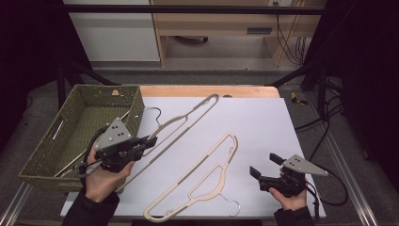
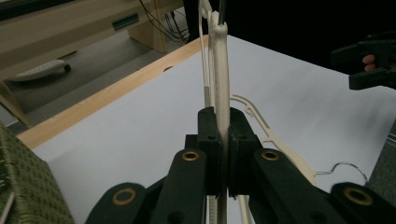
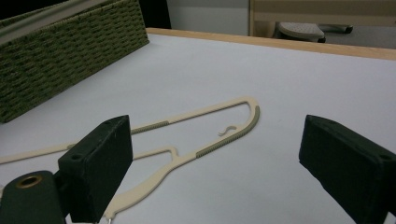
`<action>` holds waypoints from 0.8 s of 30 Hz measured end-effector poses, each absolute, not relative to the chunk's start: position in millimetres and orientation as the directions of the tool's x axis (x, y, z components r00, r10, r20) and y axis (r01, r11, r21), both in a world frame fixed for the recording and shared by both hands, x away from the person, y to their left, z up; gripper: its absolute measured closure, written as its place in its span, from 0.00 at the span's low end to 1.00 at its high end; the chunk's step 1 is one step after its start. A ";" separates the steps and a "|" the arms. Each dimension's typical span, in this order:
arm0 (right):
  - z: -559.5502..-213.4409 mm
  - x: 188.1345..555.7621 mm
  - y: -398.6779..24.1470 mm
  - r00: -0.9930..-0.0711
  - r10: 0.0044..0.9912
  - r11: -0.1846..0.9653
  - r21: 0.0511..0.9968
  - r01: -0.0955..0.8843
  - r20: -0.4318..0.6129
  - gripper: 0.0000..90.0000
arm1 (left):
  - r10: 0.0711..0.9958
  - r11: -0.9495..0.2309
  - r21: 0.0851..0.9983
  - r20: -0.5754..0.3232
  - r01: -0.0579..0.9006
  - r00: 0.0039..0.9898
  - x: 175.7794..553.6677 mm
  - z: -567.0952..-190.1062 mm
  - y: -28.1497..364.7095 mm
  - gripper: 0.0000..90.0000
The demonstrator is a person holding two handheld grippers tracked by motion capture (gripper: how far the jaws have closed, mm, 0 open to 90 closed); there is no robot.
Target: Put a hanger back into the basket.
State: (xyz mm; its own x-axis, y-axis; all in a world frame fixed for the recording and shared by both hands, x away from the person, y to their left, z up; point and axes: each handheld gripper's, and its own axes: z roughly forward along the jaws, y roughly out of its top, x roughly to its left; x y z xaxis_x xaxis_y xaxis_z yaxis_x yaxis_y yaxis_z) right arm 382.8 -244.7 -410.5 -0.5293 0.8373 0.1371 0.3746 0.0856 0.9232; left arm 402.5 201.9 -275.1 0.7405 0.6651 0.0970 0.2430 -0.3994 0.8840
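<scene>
Left tongs (image 1: 151,140) pinch a beige clothes hanger (image 1: 188,115), lifted beside the woven basket (image 1: 51,141). Advice: keep the grip firm and tip the long frame to clear the basket wall. Right tongs (image 1: 265,165) stand spread, empty; a second hanger (image 1: 202,176) lies flat just ahead. White-covered counter (image 1: 263,122), wooden edge; desk and cables beyond.

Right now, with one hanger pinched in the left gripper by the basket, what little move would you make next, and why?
Probably swing the left gripper over the woven basket and lower the held hanger in. Its jaws are shut on the hanger's bar, the basket stands right beside it, and another hanger already lies inside. The right gripper waits open near the second hanger flat on the table.
</scene>
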 end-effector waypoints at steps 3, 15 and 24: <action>-410.6 383.0 -244.6 -0.527 0.840 0.089 0.923 0.373 0.132 0.11 | 0.654 -0.412 0.883 0.116 0.224 0.747 411.1 -260.2 210.4 0.96; -410.8 383.9 -246.1 -0.521 0.844 0.092 0.924 0.372 0.126 0.10 | 0.659 -0.451 0.865 0.155 0.222 0.736 436.3 -241.4 239.7 0.96; -411.9 385.0 -246.2 -0.520 0.845 0.097 0.922 0.374 0.122 0.10 | 0.686 -0.440 0.873 0.177 0.210 0.705 459.9 -242.5 281.1 0.95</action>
